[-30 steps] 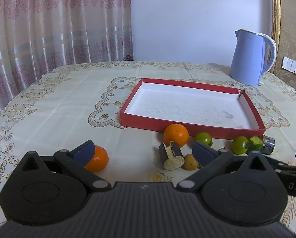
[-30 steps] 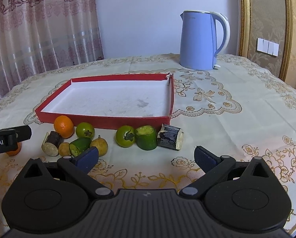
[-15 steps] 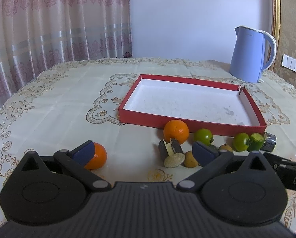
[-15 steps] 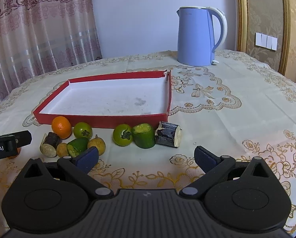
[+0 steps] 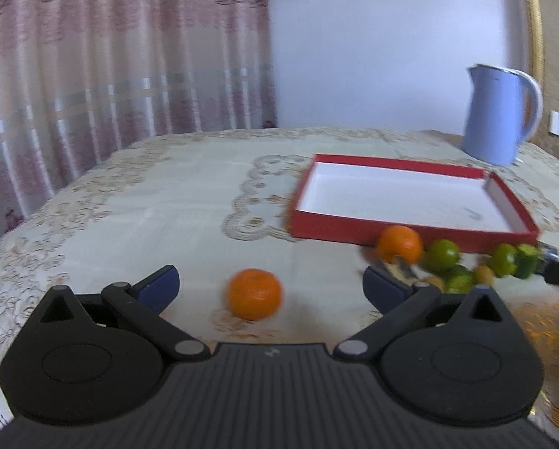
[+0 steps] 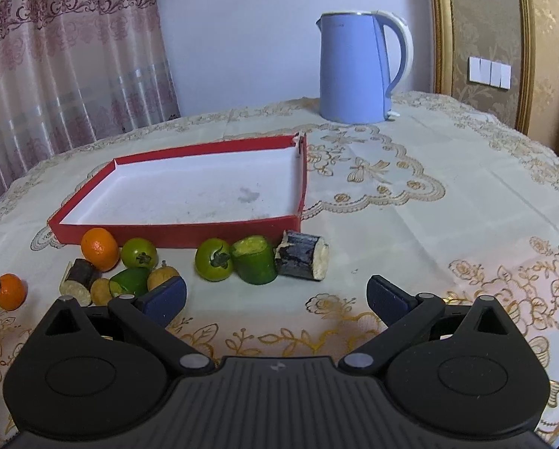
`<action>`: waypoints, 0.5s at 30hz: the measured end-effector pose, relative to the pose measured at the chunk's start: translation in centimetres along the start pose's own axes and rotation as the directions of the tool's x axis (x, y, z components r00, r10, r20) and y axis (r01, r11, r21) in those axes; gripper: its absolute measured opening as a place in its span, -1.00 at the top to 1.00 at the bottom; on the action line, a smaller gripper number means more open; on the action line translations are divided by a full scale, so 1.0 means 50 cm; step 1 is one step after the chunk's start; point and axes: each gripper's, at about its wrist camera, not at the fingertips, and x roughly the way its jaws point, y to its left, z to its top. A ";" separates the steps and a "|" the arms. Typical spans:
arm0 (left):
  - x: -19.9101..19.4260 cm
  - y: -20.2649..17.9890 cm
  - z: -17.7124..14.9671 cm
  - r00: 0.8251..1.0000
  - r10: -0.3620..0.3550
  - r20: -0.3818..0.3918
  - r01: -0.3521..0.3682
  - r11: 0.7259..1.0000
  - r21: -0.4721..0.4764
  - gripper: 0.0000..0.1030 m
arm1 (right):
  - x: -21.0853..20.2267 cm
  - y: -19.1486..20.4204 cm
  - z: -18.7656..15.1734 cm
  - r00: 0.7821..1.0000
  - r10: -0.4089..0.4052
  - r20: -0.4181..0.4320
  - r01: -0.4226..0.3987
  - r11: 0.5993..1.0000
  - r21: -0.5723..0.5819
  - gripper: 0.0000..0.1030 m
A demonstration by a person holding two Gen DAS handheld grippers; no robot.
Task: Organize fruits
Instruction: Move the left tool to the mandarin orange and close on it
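The bench, under its embroidered cloth, carries everything here, and the red tray sits mid-cloth with its white floor bare, so none of the fruit looks sorted yet. A blue kettle stands well behind it, out of the working zone.

Along the tray's near wall the produce is lined up within easy reach: a dark cut stalk piece, a green cut chunk touching a green tomato, then a second green tomato beside an orange, with smaller brownish pieces clustered in front.

Off on its own, well apart from the rest, lies the lone orange, and that seems to be the target. The left gripper has it framed dead centre between jaws spread wide, not touching, a line-up for a straight push in and squeeze. The view is blurred, so it is on the move.

The right gripper hangs low over bare cloth, jaws wide, holding nothing, apparently waiting its turn.
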 end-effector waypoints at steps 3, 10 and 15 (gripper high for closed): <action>0.019 0.005 0.002 0.999 0.018 -0.030 -0.018 1.000 -0.001 -1.00 | 0.005 0.007 -0.004 1.000 0.006 -0.009 -0.006 1.000 -0.010 -1.00; 0.086 0.009 -0.007 0.991 0.021 -0.133 -0.024 1.000 -0.020 -0.72 | 0.011 0.012 -0.006 1.000 -0.005 -0.009 0.005 1.000 -0.016 -1.00; 0.126 0.025 -0.017 0.985 -0.014 -0.169 0.000 0.996 -0.086 -0.57 | 0.021 0.016 -0.008 1.000 -0.005 -0.026 0.004 1.000 -0.023 -1.00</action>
